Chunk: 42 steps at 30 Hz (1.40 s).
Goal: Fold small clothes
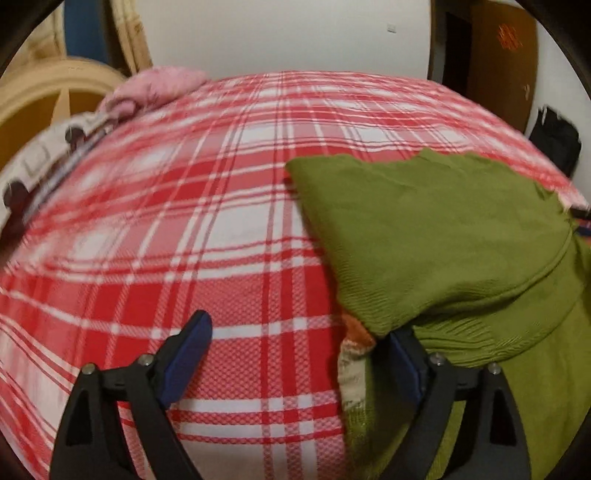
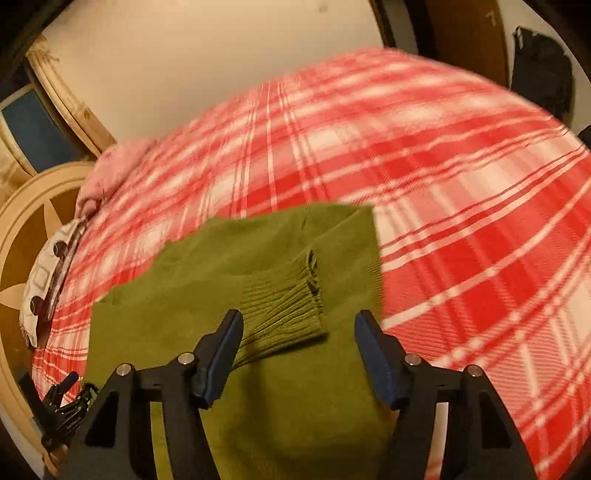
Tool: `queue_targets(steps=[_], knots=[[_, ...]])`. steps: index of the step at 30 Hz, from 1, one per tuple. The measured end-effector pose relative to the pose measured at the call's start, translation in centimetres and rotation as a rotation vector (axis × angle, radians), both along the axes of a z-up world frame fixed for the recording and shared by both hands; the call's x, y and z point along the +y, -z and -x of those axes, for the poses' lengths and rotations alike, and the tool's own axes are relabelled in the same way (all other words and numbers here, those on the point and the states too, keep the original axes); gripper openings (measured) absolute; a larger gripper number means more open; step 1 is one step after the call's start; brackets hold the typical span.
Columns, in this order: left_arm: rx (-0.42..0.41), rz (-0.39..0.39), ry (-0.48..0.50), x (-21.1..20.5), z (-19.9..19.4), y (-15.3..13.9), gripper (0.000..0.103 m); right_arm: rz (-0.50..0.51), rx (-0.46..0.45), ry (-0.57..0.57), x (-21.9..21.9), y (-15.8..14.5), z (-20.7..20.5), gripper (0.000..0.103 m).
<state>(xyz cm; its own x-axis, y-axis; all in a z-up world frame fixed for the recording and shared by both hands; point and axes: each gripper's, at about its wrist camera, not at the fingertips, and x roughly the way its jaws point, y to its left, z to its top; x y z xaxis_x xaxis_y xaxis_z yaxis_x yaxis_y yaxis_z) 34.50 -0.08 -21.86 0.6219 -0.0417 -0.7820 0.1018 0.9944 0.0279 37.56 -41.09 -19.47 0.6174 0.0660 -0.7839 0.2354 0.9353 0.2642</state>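
An olive green sweater (image 1: 436,236) lies partly folded on a bed with a red and white plaid cover (image 1: 207,206). In the left wrist view my left gripper (image 1: 295,332) is open, its left finger over bare plaid, its right finger (image 1: 406,365) tucked under the sweater's folded edge. In the right wrist view my right gripper (image 2: 299,332) is open and empty just above the sweater (image 2: 258,266), with a ribbed cuff (image 2: 291,299) lying between its fingers. The left gripper also shows at the bed's lower left edge in the right wrist view (image 2: 62,410).
A pink garment (image 1: 155,86) and a white patterned cloth (image 1: 48,158) lie at the bed's far left edge. A round wooden frame (image 2: 33,229) stands beside the bed. A white wall (image 1: 280,33) and a brown door (image 1: 495,55) are behind.
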Motion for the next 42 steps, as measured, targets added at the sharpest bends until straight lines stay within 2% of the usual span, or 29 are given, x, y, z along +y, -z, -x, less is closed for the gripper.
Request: queue_targets(steps=[1, 2, 5, 8, 12, 19, 21, 22, 23, 24, 25, 30, 32, 34, 36, 37, 39, 42], knots=[[0.0, 0.014, -0.009, 0.3, 0.0, 0.0, 0.093, 0.032, 0.007, -0.011, 0.4, 0.3, -0.3, 0.034], [0.002, 0.018, -0.025, 0.4, 0.0, 0.1, 0.094, 0.059, 0.01, -0.014, 0.8, 0.4, -0.3, 0.021], [-0.007, 0.049, -0.066, 1.2, 0.0, 0.1, 0.094, 0.09, -0.028, -0.025, 1.5, -0.3, 0.7, 0.012], [-0.005, 0.076, -0.066, 1.5, 0.2, 0.1, 0.094, 0.149, -0.085, -0.039, 2.5, -2.1, 2.0, 0.005], [0.005, 0.06, -0.014, 0.9, 0.5, 0.2, 0.094, 0.175, -0.119, -0.071, 3.4, -3.8, 3.4, 0.002], [-0.01, 0.053, -0.022, 1.1, 1.0, 0.1, 0.094, 0.166, -0.078, -0.048, 2.6, -2.5, 3.2, 0.002], [-0.014, 0.041, -0.018, 0.9, 1.0, 0.1, 0.094, 0.13, -0.087, -0.036, 1.8, -2.6, 3.2, 0.003], [-0.012, 0.037, -0.016, 0.8, 1.0, 0.2, 0.094, 0.118, -0.101, -0.019, 1.5, -2.7, 3.2, 0.012], [-0.009, 0.034, -0.013, 0.7, 0.9, 0.2, 0.094, 0.113, -0.105, -0.015, 1.3, -2.8, 3.2, 0.056], [-0.009, 0.035, -0.011, 0.7, 0.9, 0.2, 0.094, 0.099, -0.088, -0.037, 1.4, -2.8, 2.9, 0.081], [-0.008, 0.037, -0.011, 0.8, 0.9, 0.3, 0.095, 0.087, -0.091, -0.044, 1.4, -2.8, 2.7, 0.093], [-0.011, 0.022, -0.024, 0.7, 0.9, 0.3, 0.1, 0.121, -0.046, -0.051, 2.1, -1.5, 1.1, 0.092], [-0.008, 0.017, -0.028, 0.7, 0.8, 0.4, 0.101, 0.122, 0.008, -0.067, 2.2, -0.2, 0.0, 0.08], [-0.001, 0.026, -0.027, 0.8, 0.7, 0.4, 0.101, 0.157, 0.05, -0.052, 2.1, 0.9, -0.7, 0.048], [0.001, 0.04, -0.028, 1.0, 0.6, 0.5, 0.102, 0.138, 0.028, -0.043, 1.6, 0.8, -0.4, 0.024], [0.0, 0.041, -0.031, 1.0, 0.7, 0.5, 0.102, 0.14, 0.009, -0.038, 1.5, 0.3, 0.1, 0.007], [-0.006, 0.039, -0.044, 1.1, 0.8, 0.4, 0.102, 0.157, -0.034, -0.044, 1.7, -1.0, 1.1, 0.002], [-0.006, 0.059, -0.057, 1.6, 0.8, 0.4, 0.102, 0.2, -0.097, -0.09, 2.9, -3.3, 3.4, 0.001]])
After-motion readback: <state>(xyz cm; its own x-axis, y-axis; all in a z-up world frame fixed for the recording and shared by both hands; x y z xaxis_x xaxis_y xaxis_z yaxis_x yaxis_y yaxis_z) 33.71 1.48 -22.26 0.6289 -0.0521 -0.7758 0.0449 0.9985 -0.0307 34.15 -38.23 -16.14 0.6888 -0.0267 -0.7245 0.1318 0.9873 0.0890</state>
